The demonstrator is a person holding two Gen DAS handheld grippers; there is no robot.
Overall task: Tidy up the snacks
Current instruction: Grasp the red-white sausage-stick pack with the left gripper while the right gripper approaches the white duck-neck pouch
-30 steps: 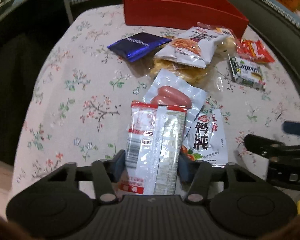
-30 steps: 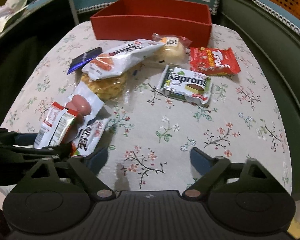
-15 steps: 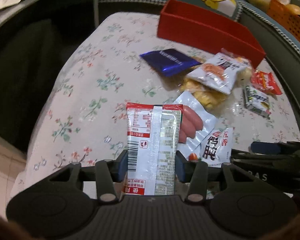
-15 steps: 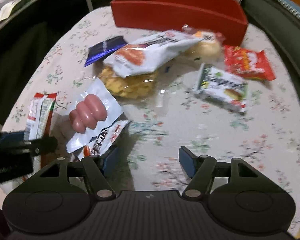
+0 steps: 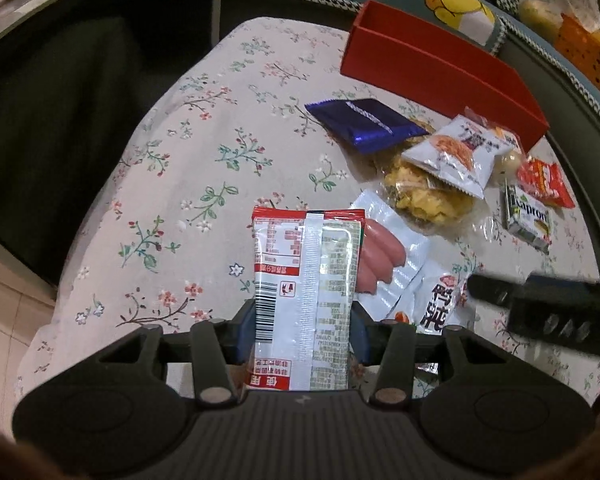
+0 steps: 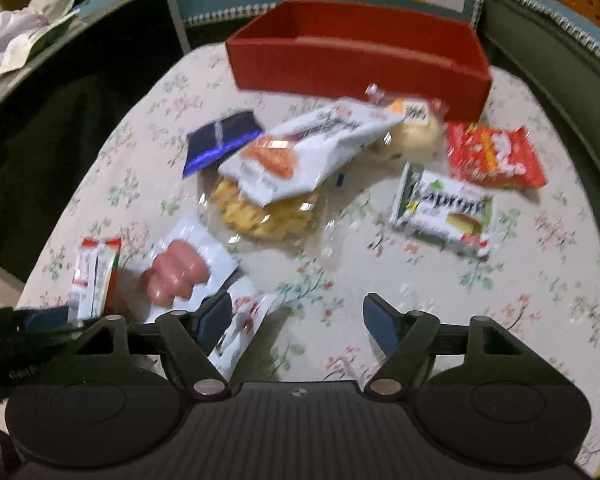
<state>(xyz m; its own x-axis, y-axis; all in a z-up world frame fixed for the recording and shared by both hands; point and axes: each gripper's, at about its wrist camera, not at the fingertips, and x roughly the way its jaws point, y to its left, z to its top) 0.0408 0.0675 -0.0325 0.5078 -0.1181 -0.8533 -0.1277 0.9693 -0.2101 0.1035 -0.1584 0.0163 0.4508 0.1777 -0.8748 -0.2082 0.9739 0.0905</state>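
One counter (image 5: 204, 128) with a flowered cloth carries everything seen. A long red box (image 6: 356, 60) stands open-topped at its far edge; its inside is not visible from either view.

In front of the box lies a loose cluster of snacks. A white chip bag (image 6: 308, 152) rests on top of a clear bag of yellow crackers (image 6: 268, 216), with a dark blue wrapper (image 6: 220, 140) just beside them on the left. A wrapped bun (image 6: 412, 132) sits close against the box's front wall. A red packet (image 6: 496, 156) lies to the right of the bun, and a green-and-white wafer pack (image 6: 444, 216) lies just in front of it.

Nearer the cameras, a sausage pack (image 6: 184, 272) overlaps a small white sachet (image 6: 240, 328) printed with red characters.

The left gripper (image 5: 302, 328) has its jaws clamped on a red-and-white sachet (image 5: 306, 288), back seam facing the camera, held clear above the cloth just left of the sausage pack.

The right gripper (image 6: 296, 320) has its jaws apart, having just been opening; its left finger stands over the white sachet's edge, nothing is pressed between the pads. This view is blurred.
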